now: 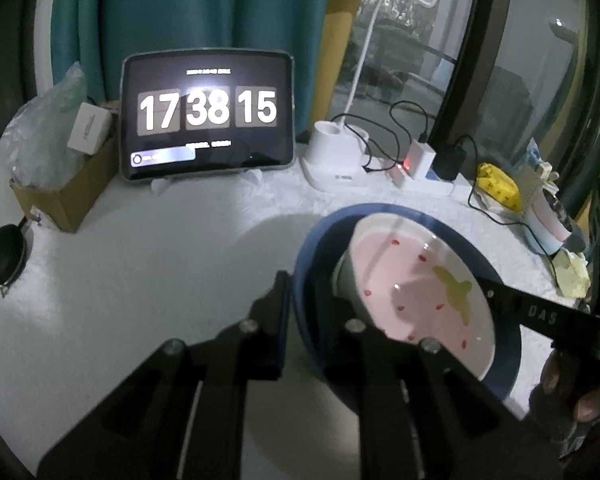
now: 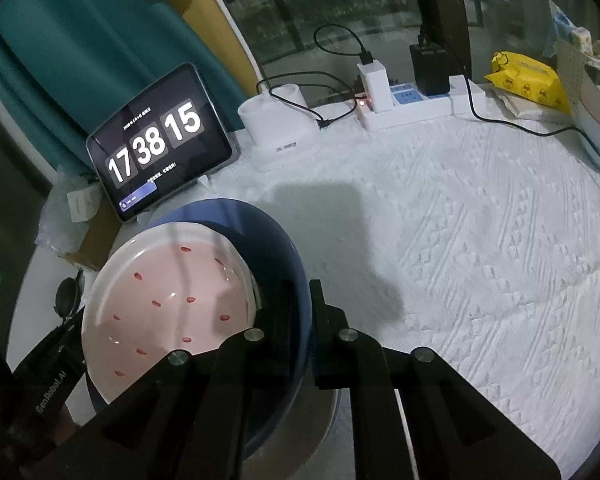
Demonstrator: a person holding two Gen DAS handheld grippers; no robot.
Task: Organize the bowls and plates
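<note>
Bowl (image 1: 304,280), blue, sits on white cloth (image 2: 480,240) w/ pink plate (image 1: 420,292) tilted inside, clock tablet (image 1: 206,114) at 11 o'clock from it. Left gripper (image 1: 300,300) pinches bowl's rim at 9 o'clock; right gripper (image 2: 300,312) clamps rim at 3 o'clock, charger strip (image 2: 412,106) beyond at 1 o'clock.

We hold a gripper in each hand, both tilted downward. Our left gripper (image 1: 300,304) has its jaws nearly together, clamped across the rim of the blue bowl (image 1: 504,364). Our right gripper (image 2: 302,312) grips the opposite rim the same way, jaws narrow. Our right hand (image 1: 576,392) shows as fingers wrapped around its handle.
</note>
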